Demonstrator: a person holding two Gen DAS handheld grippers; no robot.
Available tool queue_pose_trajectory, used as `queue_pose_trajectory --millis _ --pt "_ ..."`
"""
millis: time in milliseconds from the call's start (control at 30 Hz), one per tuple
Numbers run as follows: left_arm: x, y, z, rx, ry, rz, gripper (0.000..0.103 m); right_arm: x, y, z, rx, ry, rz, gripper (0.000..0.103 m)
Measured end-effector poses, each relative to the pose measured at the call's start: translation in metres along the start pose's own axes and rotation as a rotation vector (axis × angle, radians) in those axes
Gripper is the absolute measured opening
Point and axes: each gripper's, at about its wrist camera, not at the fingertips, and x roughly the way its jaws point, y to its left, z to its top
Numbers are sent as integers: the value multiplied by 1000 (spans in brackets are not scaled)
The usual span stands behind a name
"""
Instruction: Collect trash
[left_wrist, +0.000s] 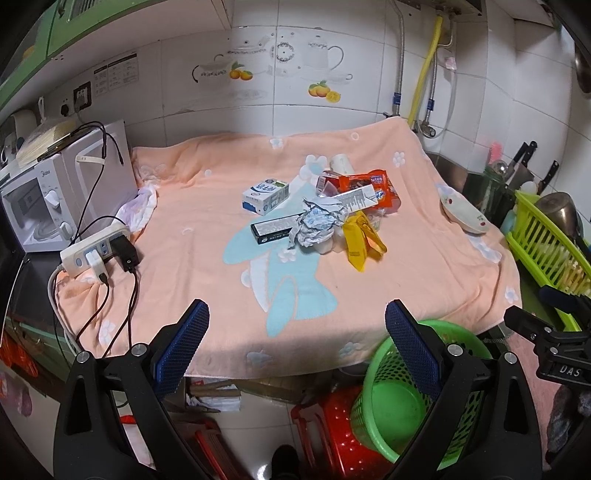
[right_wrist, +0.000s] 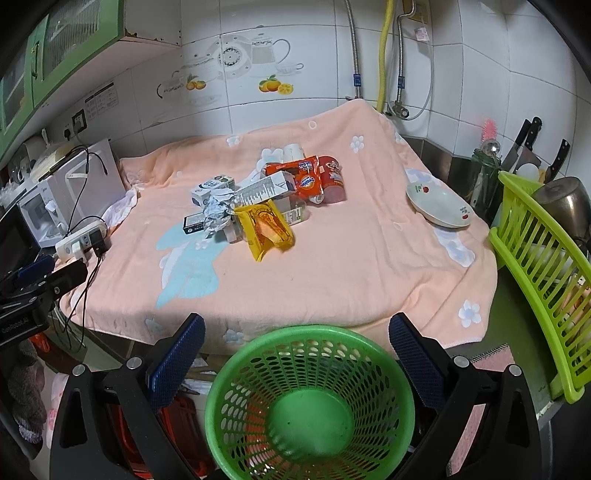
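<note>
Starting from the near edge of the counter, we hold both tools back from the work: the left gripper (left_wrist: 297, 332) and the right gripper (right_wrist: 297, 341) each stand with jaws spread wide and nothing between them. The heap of trash sits near the middle of the peach-pink flowered towel (right_wrist: 332, 266), well apart from both tools, while the green plastic mesh basket (right_wrist: 310, 406) waits empty below the counter's front edge, just under the right gripper. To begin well, we judge it best to take a loose outer piece first — the yellow foil pouch (right_wrist: 267, 229) on the near side of the heap — closing across its narrow width rather than along its length, so the pile is not dragged over the soft cloth. The long black-and-white cardboard box (left_wrist: 275, 227) lies flat at the heap's left, its long axis running left to right and rising slightly toward the far right in the left view, one end tucked under the crumpled silver-white wrapper (left_wrist: 314, 227); we would grip it across that axis. The white ceramic dish (right_wrist: 437, 206) lies off to the right — not trash, we think.
</note>
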Motion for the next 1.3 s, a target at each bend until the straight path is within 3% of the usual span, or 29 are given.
queue_pose_trajectory --millis 700,1167,1300 --pt "44 20 27 -11 34 14 95 46 3 35 -16 23 28 96" --pt "79 54 43 -21 66 30 95 128 29 77 -88 83 125 95" --pt "90 62 47 -18 77 30 95 156 36 87 -109 107 138 91"
